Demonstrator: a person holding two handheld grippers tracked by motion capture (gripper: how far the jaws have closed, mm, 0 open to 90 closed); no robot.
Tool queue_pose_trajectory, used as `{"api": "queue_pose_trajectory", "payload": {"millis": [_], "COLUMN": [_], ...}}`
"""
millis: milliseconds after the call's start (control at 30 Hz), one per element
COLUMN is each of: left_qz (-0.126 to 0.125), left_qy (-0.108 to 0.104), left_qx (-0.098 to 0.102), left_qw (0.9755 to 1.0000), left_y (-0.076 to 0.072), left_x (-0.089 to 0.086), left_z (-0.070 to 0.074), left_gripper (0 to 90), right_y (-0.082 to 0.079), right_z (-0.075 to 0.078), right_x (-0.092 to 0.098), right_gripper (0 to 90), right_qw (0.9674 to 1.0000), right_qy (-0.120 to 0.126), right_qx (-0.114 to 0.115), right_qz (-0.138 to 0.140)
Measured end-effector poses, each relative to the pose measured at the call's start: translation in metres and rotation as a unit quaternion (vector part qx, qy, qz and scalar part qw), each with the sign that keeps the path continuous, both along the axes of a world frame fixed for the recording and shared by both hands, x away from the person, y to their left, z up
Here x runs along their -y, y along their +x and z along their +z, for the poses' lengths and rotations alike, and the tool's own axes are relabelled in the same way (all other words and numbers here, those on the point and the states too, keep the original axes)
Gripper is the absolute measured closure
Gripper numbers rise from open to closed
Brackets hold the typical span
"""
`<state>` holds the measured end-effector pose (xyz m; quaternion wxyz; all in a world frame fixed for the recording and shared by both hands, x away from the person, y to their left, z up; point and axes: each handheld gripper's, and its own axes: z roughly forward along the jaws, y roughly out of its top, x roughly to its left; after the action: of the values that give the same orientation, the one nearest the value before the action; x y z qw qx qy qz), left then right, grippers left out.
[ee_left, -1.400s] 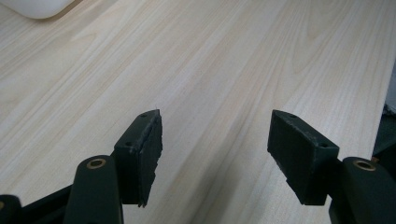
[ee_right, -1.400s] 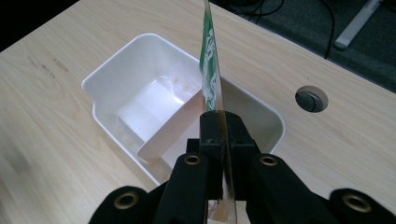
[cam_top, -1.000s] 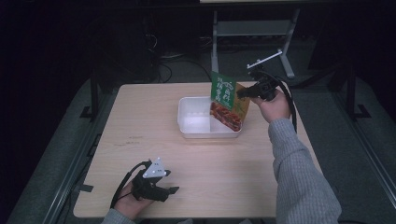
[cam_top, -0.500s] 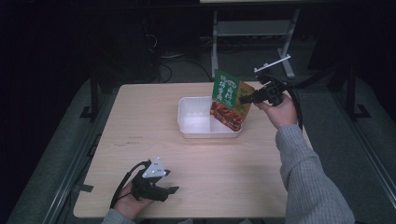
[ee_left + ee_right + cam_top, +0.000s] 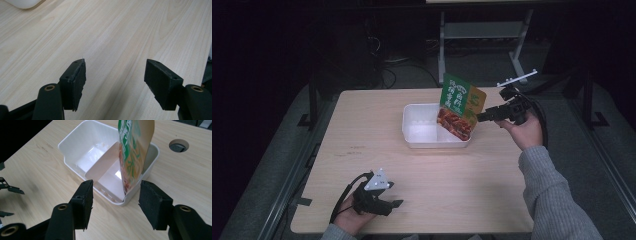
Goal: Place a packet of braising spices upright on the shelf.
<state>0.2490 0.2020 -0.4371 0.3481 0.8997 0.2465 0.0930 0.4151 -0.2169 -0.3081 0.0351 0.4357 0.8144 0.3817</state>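
Two grippers open; our right gripper (image 5: pixel 479 118) jaws just opening, off food pouch (image 5: pixel 460 106); pouch stands in right compartment of white tray (image 5: pixel 412 131); left gripper (image 5: pixel 398 203) idle near edge; release step; next we retreat without tipping pouch.

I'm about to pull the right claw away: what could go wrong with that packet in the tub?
1. The packet stands nearly upright, leaning on the tub's end wall; released, it may tip out onto the table.
2. The right claw, jaws just opened, sits close beside the tub's rim; a careless retreat could catch the packet or nudge the tub.
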Motion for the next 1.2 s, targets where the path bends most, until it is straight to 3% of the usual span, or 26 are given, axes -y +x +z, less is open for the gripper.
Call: {"api": "queue_pose_trajectory", "payload": {"millis": [300, 800, 1200], "left_qz": [0.001, 0.003, 0.009], "left_qy": [0.001, -0.001, -0.003], "left_qx": [0.0, 0.0, 0.0], "left_qw": [1.0, 1.0, 1.0], "left_y": [0.0, 0.001, 0.002], "left_x": [0.0, -0.002, -0.005], "left_z": [0.0, 0.0, 0.0], "left_gripper": [33.0, 32.7, 32.3], "right_y": [-0.018, -0.05, -0.083], "right_z": [-0.011, -0.031, -0.061], "right_x": [0.012, 0.022, 0.034], "right_gripper": [43.7, 42.6, 40.6], "right_qw": [0.9999, 0.9998, 0.9997], "right_qy": [0.014, 0.016, 0.023], "right_qx": [0.002, 0.001, -0.005], "right_qz": [0.002, 0.012, 0.011]}}
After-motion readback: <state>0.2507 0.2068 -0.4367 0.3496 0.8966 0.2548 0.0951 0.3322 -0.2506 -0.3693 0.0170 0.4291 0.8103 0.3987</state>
